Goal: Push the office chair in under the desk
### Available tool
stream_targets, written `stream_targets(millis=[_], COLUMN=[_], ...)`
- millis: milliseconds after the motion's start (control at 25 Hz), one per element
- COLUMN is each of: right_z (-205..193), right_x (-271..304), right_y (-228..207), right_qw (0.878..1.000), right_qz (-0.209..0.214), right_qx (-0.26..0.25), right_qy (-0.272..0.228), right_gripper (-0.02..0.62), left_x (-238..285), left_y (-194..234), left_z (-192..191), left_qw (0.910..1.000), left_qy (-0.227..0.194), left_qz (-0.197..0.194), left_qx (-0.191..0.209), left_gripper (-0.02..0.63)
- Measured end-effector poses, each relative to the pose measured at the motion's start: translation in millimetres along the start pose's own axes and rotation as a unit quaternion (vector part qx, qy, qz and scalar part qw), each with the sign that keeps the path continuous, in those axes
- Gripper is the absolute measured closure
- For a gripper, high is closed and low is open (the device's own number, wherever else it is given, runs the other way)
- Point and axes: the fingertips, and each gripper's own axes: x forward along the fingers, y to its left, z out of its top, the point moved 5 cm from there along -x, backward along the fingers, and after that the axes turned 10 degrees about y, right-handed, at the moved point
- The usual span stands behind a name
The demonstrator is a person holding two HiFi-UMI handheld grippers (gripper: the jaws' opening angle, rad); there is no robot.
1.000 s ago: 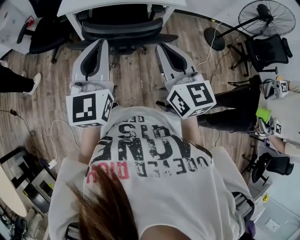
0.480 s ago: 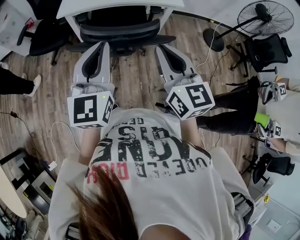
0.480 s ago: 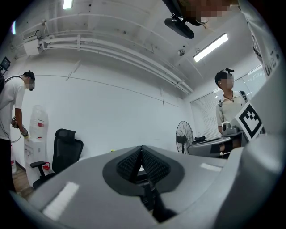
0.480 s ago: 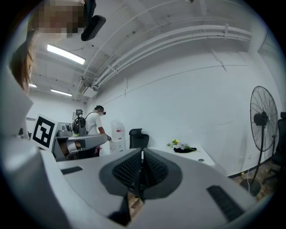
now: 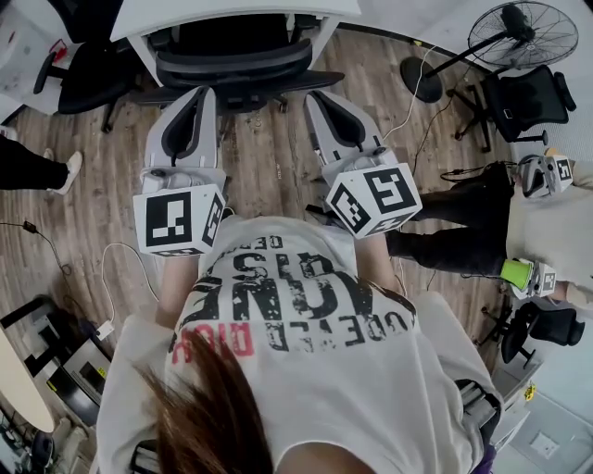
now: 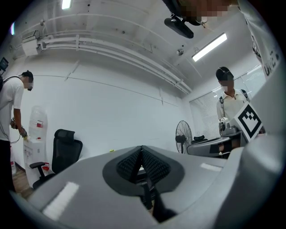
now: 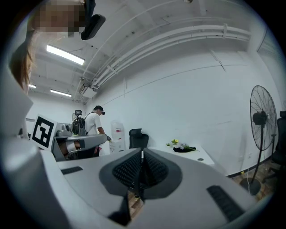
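Observation:
In the head view, the black office chair (image 5: 236, 63) stands at the top, its seat in under the white desk (image 5: 232, 11) and its backrest towards me. My left gripper (image 5: 200, 92) and right gripper (image 5: 317, 96) reach level towards the chair's back, one on each side. Whether their tips touch the chair I cannot tell. Both are shut with nothing between the jaws. In the left gripper view the left gripper (image 6: 141, 150) has its ribbed pads pressed together. The right gripper (image 7: 142, 154) looks the same in its own view. Both gripper views show only walls, and the chair is hidden.
A standing fan (image 5: 519, 32) and a black chair (image 5: 523, 97) are at the right, another black chair (image 5: 88, 69) at top left. A bystander's legs (image 5: 28, 157) are at left, and a person with grippers (image 5: 547, 213) at right. Cables (image 5: 111, 278) cross the wooden floor.
My grippers and the chair hold nearly the same places. The person at the right has lowered a gripper with a green thing.

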Motion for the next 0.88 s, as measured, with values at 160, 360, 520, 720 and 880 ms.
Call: stream_targets(millis=[160,360,520,720,880], right_z=[-0.6,-1.5,-1.4,-2.9,-4.3], right_x=[-7.4,-8.9,-9.8,-8.9,-11.0], right_y=[1.5,2.8,3.3,0.3,1.0], right_qw=[1.000,1.000,1.000,1.000,1.000], right_qz=[0.002,0.003,0.003,0.003,0.004], right_qx=[-0.006,-0.004,-0.005,-0.005,-0.005], right_qy=[-0.001,-0.002,-0.003,-0.002,-0.002], right_gripper=[0.571,0.571,0.571,0.571,0.571], left_x=[-4.5,-6.6,-7.2,-4.1,-6.2], left_y=[-5.8,-6.8,-6.7,-6.5,-7.7], left_z=[1.0,0.5,0.7,-0.5,0.7], left_qw=[1.0000,1.0000,1.0000,1.0000,1.0000], left_qy=[-0.002,-0.003,-0.003,-0.001,-0.003], left_qz=[-0.002,-0.002,-0.001,-0.002,-0.002], left_qx=[0.000,-0.001,-0.002,0.001,0.002], left_gripper=[0.595,0.595,0.595,0.595,0.595])
